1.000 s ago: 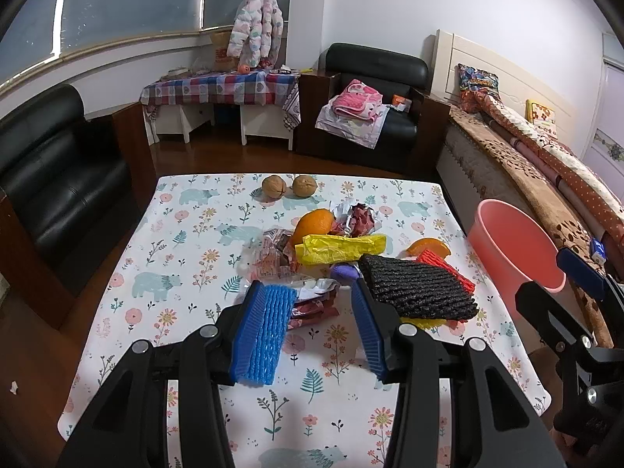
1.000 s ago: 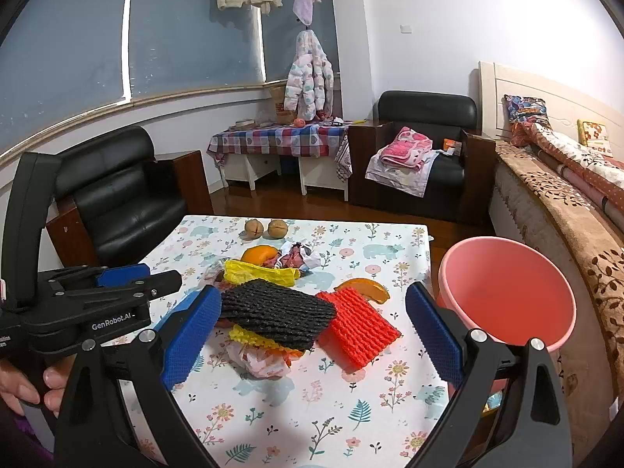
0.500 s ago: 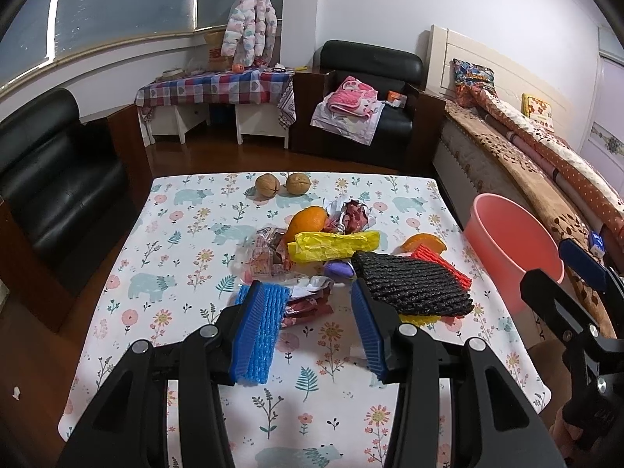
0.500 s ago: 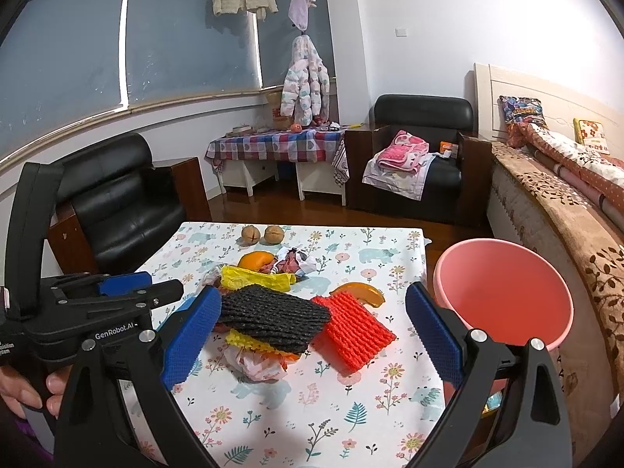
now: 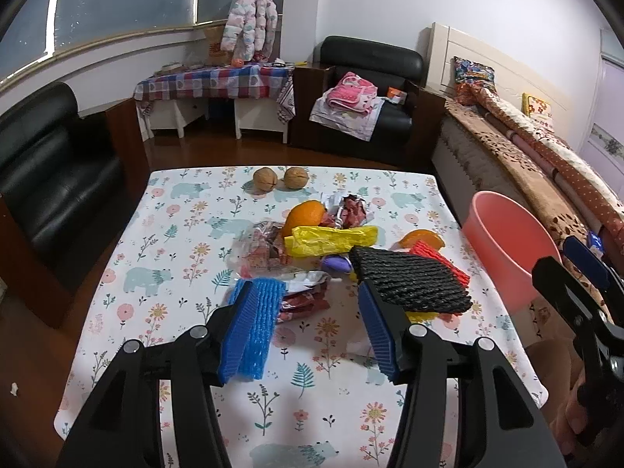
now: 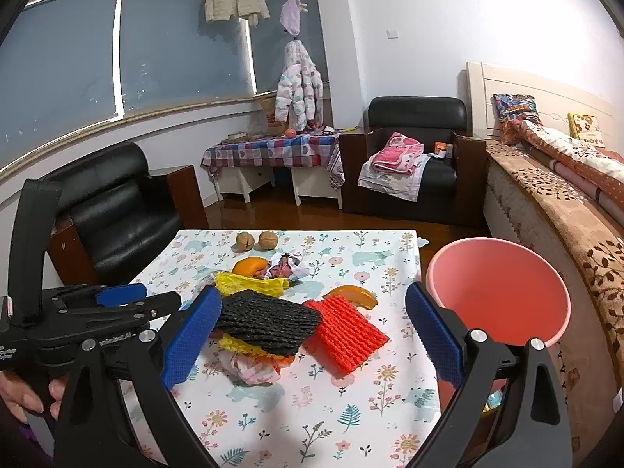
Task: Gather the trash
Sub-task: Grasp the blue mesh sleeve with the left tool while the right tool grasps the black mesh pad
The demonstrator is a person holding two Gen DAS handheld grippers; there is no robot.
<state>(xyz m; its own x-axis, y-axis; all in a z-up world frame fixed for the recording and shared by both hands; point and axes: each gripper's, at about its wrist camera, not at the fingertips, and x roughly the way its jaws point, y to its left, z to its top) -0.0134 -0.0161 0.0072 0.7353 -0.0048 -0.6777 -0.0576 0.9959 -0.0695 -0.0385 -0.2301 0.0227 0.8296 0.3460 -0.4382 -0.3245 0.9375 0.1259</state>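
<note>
**Trash heaped mid-table, both grippers poised at the near edge**

Where the floral tablecloth (image 5: 183,241) covers a low table, litter sits in one cluster: black foam net (image 5: 409,282) on top of a yellow net and beside a red foam net (image 6: 345,333), a yellow plastic bag (image 5: 331,240), crumpled foil wrappers (image 5: 351,210), clear wrappers (image 5: 265,249), an orange (image 5: 306,214) and an orange wedge (image 6: 353,294). Two walnuts (image 5: 279,177) lie apart toward the far edge. A pink basin (image 6: 497,292) stands just off the table's right side, against a bed with brown patterned covers. Black armchairs, a checked side table and a hanging puffer jacket fill the back of the room.

Left gripper (image 5: 310,314) tilts down over the near wrappers, jaws opening; wrappers show in the gap between the blue pads, not pressed. A blue foam piece (image 5: 255,327) lies at its left finger; resting or stuck, cannot tell.

Right gripper (image 6: 312,337) hangs lower-angled, jaws wide, nothing gripped, the foam nets framed between them. A hand (image 6: 23,394) holds the left tool's grip
</note>
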